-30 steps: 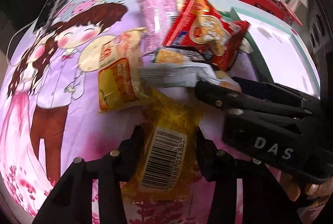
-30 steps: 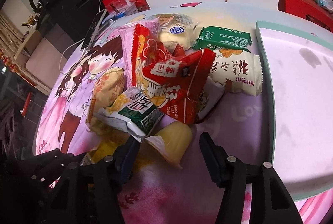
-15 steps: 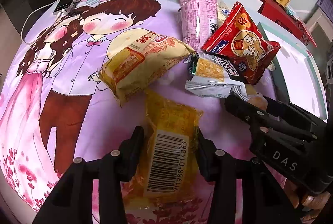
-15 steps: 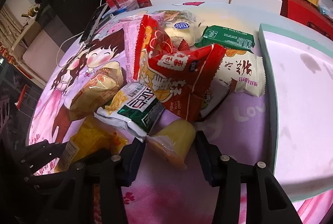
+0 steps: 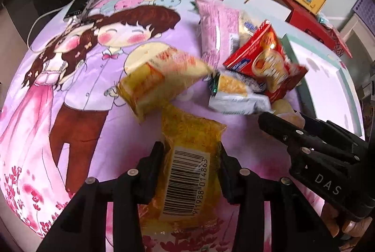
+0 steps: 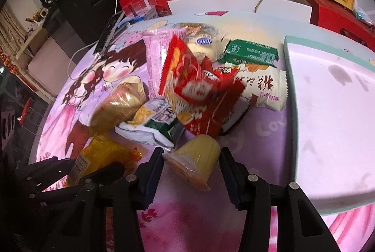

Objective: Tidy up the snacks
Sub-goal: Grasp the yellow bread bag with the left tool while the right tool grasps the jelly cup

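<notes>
My left gripper [image 5: 190, 149] is shut on a yellow packet with a barcode [image 5: 187, 135], whose far end lies on the cartoon cloth. The same packet [image 6: 105, 153] shows at the lower left of the right wrist view, inside the left gripper [image 6: 77, 172]. My right gripper [image 6: 191, 153] is shut on a yellow jelly cup [image 6: 196, 158] lying on its side, a pad against each side. In the left wrist view the right gripper [image 5: 281, 118] reaches in from the right at the cup [image 5: 284, 109]. Just beyond lies the snack pile, topped by a red bag [image 6: 201, 97].
In the pile are a pink packet [image 6: 159, 53], a green-and-white bag [image 6: 154, 120], a tan bag [image 5: 161, 74], a green packet [image 6: 253, 53] and a white packet [image 6: 262, 90]. A teal-rimmed white tray [image 6: 289, 78] is at the right. A phone with its cable [image 6: 110, 29] and red boxes are behind.
The right jaws have narrowed onto the jelly cup. My left gripper has drawn back a little from the pile and rolled slightly, with the yellow packet still between its fingers.
</notes>
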Motion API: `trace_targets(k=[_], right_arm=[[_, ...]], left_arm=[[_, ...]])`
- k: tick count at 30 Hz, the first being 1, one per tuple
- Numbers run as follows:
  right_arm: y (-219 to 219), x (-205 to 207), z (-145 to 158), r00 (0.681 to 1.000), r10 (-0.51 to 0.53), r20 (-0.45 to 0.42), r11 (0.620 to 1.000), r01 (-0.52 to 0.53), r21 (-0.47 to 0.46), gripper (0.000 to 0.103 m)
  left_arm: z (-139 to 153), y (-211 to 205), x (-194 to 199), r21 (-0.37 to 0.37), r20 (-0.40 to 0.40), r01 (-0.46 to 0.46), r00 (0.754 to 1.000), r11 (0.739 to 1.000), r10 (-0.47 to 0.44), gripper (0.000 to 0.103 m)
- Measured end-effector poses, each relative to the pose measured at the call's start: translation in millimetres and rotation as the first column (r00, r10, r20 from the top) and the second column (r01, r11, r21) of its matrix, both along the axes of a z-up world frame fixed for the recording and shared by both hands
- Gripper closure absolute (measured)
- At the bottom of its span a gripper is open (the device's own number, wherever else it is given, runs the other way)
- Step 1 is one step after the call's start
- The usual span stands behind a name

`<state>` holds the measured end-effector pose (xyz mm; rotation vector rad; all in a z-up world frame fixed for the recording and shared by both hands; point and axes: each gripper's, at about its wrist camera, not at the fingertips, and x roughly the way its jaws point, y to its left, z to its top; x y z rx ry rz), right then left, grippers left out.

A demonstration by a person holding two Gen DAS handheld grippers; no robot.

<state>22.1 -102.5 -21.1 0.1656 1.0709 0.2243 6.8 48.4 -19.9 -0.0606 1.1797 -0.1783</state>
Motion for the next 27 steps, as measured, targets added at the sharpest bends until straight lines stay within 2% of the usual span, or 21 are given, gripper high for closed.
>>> trace_targets(k=[13, 27], right_arm=[[-13.3, -20.2, 33.1, 0.996, -0.034, 0.079, 0.999, 0.032, 0.026, 0.051], [-42.3, -17.9, 53.0, 0.986, -0.109, 0.126, 0.994, 0.106, 0.027, 0.051]], left_arm=[[34.7, 3.3, -13.2, -0.015, 0.111, 0.007, 0.994, 1.0, -0.005, 0.059], [56.7, -13.1, -6.1, 0.025, 0.167, 0.029, 0.985, 0.999, -0.032, 0.059]])
